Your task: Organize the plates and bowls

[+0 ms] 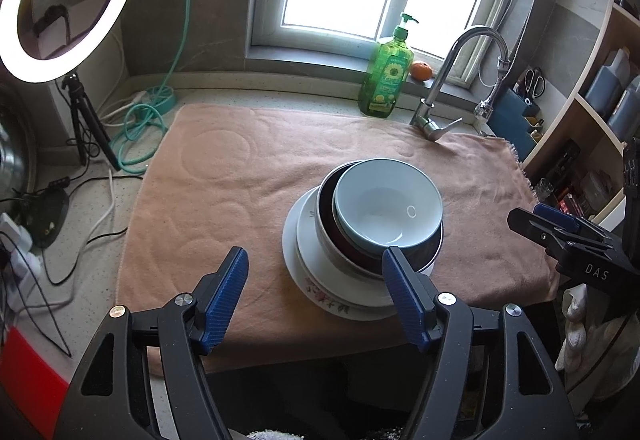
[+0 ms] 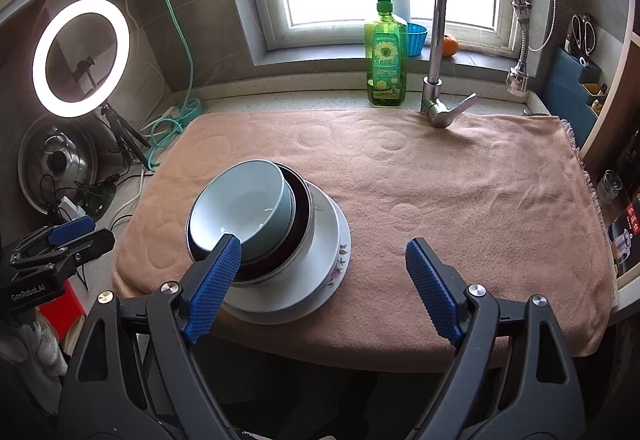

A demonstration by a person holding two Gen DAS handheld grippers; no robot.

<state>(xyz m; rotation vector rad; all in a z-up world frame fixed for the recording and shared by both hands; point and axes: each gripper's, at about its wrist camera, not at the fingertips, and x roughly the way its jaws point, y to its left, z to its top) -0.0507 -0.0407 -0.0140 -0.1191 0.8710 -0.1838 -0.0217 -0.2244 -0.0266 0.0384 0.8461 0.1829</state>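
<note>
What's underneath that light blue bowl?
The light blue bowl sits in a dark bowl, over a flowered plate and a white plate. Anything between stays hidden.

Pale blue bowl (image 1: 388,200), floral white plate (image 1: 320,288) — peach towel (image 1: 240,180)

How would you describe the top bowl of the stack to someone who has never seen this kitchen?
On the peach towel before the window stands one stack of dishes. The pale blue bowl sits on top, nested in a dark bowl over white floral plates; it alone is pale blue.
</note>
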